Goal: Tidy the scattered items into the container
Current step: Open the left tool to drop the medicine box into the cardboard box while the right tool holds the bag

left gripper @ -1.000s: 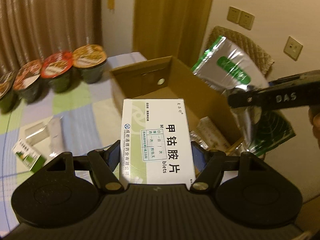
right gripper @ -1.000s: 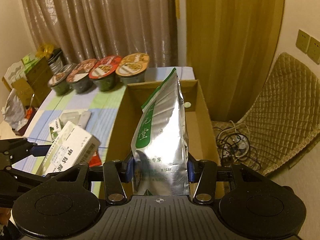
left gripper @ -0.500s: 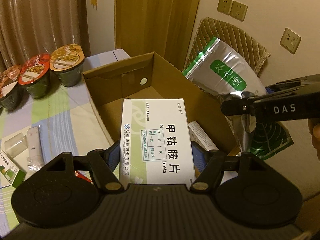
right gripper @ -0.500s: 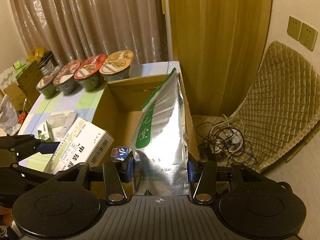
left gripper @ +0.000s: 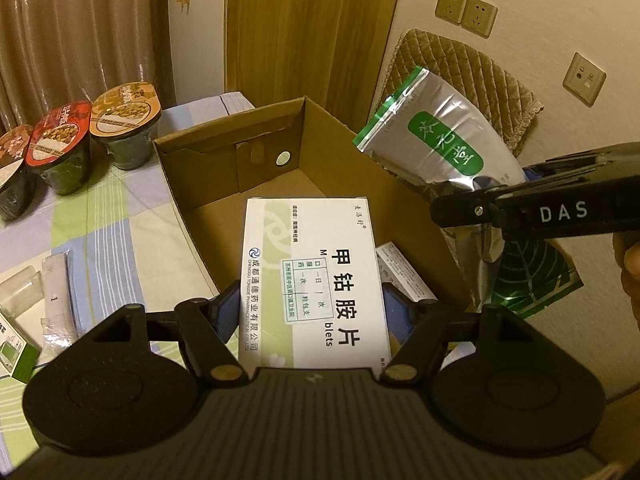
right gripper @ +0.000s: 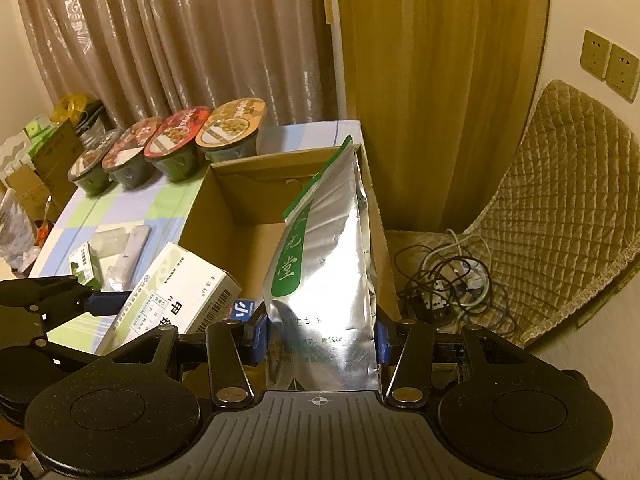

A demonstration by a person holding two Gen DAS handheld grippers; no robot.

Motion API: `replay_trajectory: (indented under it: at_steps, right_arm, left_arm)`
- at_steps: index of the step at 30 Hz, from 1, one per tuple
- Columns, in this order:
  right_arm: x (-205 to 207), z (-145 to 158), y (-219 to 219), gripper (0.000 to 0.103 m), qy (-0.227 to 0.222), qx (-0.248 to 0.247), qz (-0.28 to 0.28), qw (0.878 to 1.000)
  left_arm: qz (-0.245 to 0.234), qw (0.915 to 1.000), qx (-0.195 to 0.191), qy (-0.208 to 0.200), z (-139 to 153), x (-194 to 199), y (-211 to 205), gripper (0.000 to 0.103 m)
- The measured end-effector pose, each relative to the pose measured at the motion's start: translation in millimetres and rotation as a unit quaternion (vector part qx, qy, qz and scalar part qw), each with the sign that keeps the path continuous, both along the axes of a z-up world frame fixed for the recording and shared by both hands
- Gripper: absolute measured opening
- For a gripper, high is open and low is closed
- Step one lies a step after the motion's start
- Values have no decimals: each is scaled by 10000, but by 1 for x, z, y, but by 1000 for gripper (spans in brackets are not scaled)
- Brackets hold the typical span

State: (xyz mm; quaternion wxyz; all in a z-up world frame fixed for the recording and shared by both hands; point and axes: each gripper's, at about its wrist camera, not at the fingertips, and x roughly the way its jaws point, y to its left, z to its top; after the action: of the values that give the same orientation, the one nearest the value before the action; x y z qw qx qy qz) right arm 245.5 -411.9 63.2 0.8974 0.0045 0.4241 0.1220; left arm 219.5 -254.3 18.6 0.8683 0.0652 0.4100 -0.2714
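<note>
L tool [left gripper: 312,312] pinching med box [left gripper: 314,276] over carton [left gripper: 224,148] opening, long axis fwd; R tool [right gripper: 320,340] pinching foil pouch [right gripper: 324,264] upright at carton's R wall.

Dim warm yellowish indoor light, strong fisheye bending with black vignette at the corners, bright glare on the silver pouch [right gripper: 324,280] and the white box [left gripper: 316,280], soft shadows inside the cardboard box [left gripper: 224,152], grainy dark edges, curtain [right gripper: 180,40] slightly soft

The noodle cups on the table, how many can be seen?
4, in a row before the curtain: orange lid nearest the box, then red, then two darker ones. More may be hidden.
</note>
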Motion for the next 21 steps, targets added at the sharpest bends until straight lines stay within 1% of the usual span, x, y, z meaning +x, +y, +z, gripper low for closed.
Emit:
replay_trajectory:
  at_steps: [15, 19, 21]
  right_arm:
    - [6, -1, 4, 51, -27, -12, 7, 10000]
    - [7, -2, 4, 51, -26, -17, -2, 10000]
    - [7, -3, 3, 51, -24, -18, -4, 10000]
  left_arm:
    - [38, 10000, -79, -27, -1, 7, 1, 67]
    - [168, 9998, -29, -82, 0, 8, 2, 70]
    - [163, 9998, 8, -117, 0, 8, 3, 71]
